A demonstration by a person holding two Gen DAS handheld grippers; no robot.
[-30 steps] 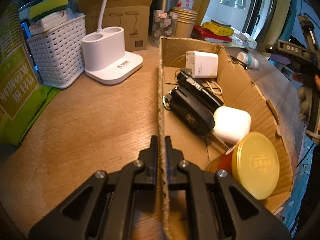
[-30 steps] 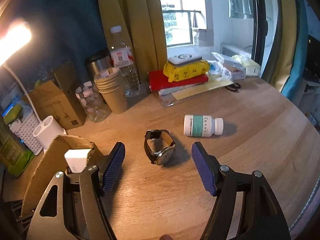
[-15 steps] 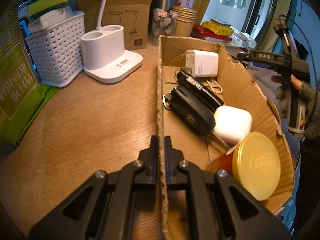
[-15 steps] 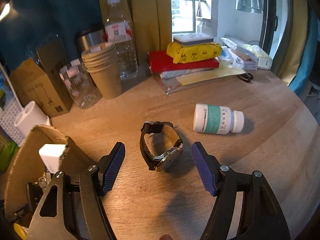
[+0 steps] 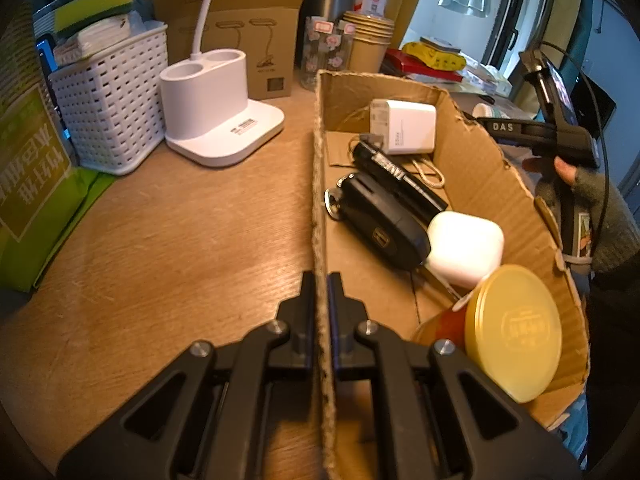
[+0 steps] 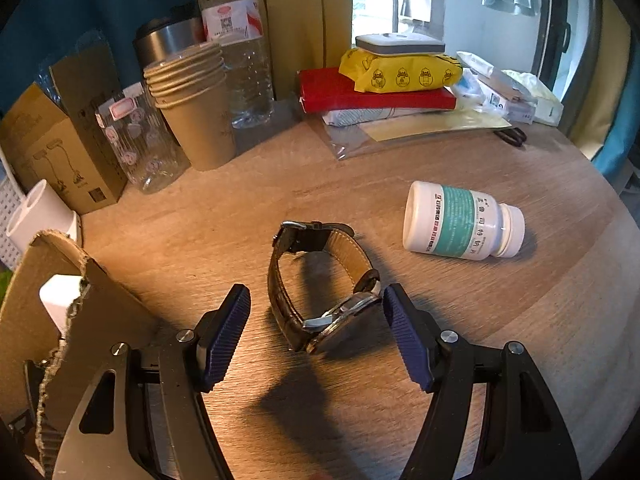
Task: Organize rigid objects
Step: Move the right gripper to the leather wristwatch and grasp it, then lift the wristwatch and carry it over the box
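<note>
The right gripper (image 6: pixel 316 320) has dropped closer, fingers (image 6: pixel 224 336) narrowing but unclenched; the watch (image 6: pixel 320 292) lies between them, untouched.

A wooden surface (image 6: pixel 500 320) with visible grain fills the foreground, lit warmly from the left and paler toward the right. Behind it stands a dark teal wall (image 6: pixel 80 12), and beside that hang mustard-yellow curtains (image 6: pixel 304 12). A window (image 6: pixel 384 4) lets in daylight, with a railing outside it. Farther right there is a dark-framed glass door (image 6: pixel 560 28) with pale cloth hanging behind the pane, and a teal curtain (image 6: pixel 620 128) at the edge.
</note>
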